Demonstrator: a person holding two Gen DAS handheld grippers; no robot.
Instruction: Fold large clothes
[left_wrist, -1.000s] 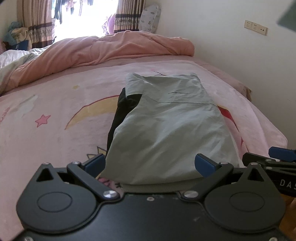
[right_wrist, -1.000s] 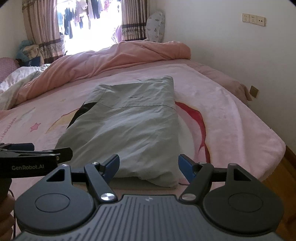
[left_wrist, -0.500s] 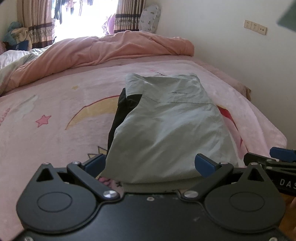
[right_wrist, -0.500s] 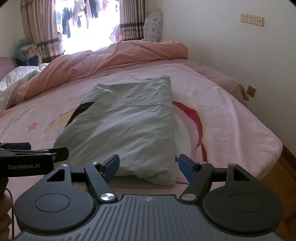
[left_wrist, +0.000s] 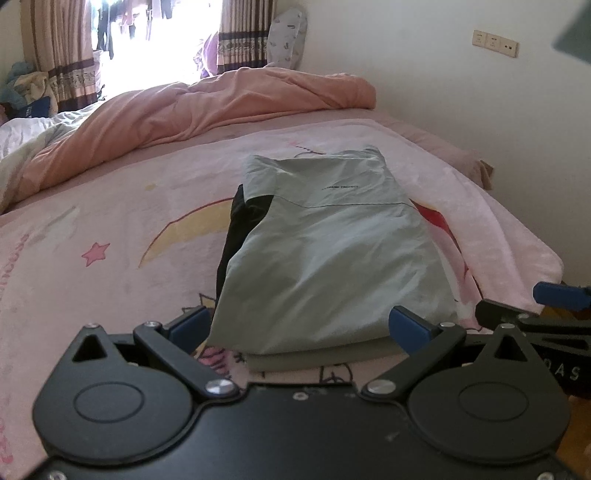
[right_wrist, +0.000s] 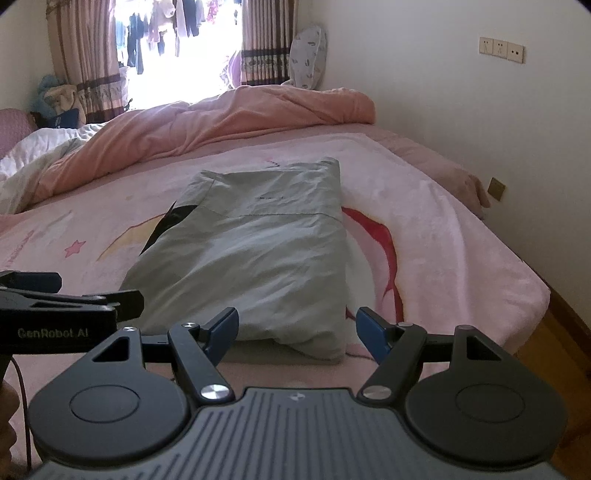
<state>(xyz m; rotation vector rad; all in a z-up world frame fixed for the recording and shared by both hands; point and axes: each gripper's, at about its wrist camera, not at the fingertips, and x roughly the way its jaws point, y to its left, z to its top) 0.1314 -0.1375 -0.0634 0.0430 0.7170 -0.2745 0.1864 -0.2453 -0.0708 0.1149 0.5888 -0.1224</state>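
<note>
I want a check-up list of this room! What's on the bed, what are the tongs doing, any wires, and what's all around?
Surface: pink cartoon blanket covering the bed, with star and moon prints.
Job's things: grey-green garment lying folded lengthwise, black lining showing at its left edge.
Clutter: rumpled pink duvet at the far end; white bedding at far left.
Grippers: left tongs open, holding nothing; right tongs open, holding nothing, both at the garment's near edge.
Cables: thin reddish cord beside the left tongs.
Surroundings: curtains, bright window, wall sockets, wooden floor.
</note>
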